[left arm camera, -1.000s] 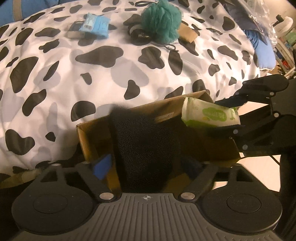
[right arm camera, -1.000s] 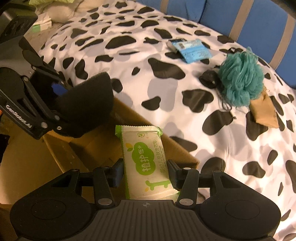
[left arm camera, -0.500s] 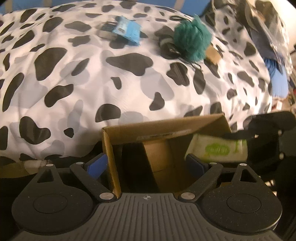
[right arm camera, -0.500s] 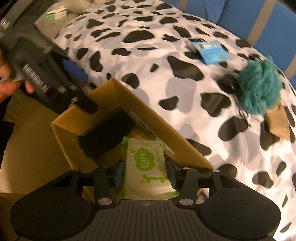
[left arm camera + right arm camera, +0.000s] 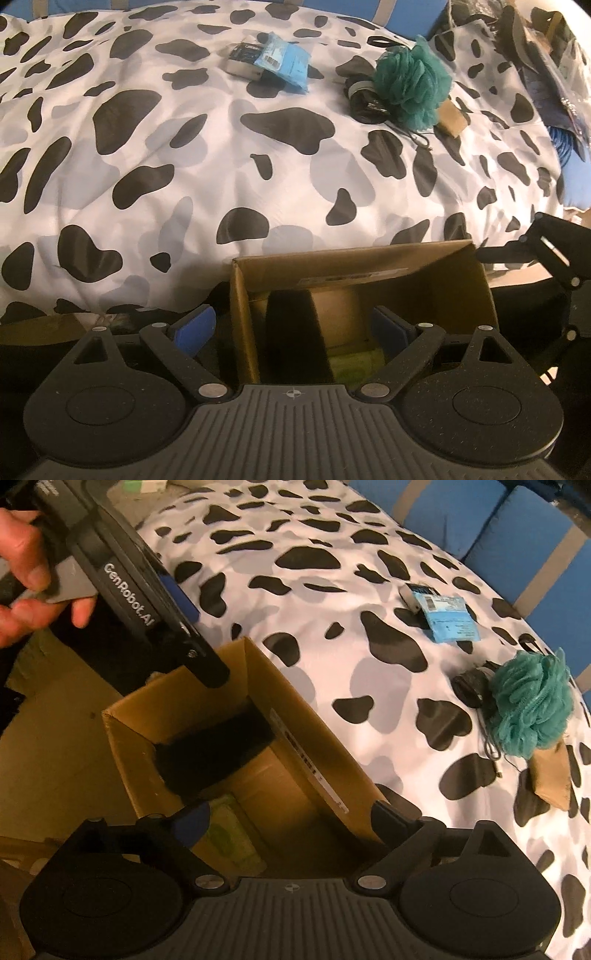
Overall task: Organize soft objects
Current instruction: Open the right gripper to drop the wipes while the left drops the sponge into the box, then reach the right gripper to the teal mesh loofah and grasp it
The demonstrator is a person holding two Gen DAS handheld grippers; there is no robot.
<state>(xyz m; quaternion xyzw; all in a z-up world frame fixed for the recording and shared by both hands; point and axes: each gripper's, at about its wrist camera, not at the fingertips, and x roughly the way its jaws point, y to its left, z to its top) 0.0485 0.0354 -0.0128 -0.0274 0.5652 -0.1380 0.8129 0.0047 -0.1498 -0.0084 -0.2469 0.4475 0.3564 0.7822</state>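
Below both spread grippers sits the cardboard box point(image 5: 303, 738), its near wall between the left gripper point(image 5: 291, 328)'s pads. The right gripper point(image 5: 291, 821), jaws just sprung apart, grips nothing. Inside lie the black sponge point(image 5: 218, 749), propped aslant, and the green wipes pack point(image 5: 229, 834); ahead on the spotted quilt point(image 5: 184, 155) rests a teal loofah point(image 5: 410, 88).

A bed under a white quilt with black cow patches point(image 5: 184, 177) carries a light-blue flat packet point(image 5: 286, 62), a teal mesh bath pouf point(image 5: 412, 86) and a small brown paper pouch point(image 5: 450, 118) touching it.
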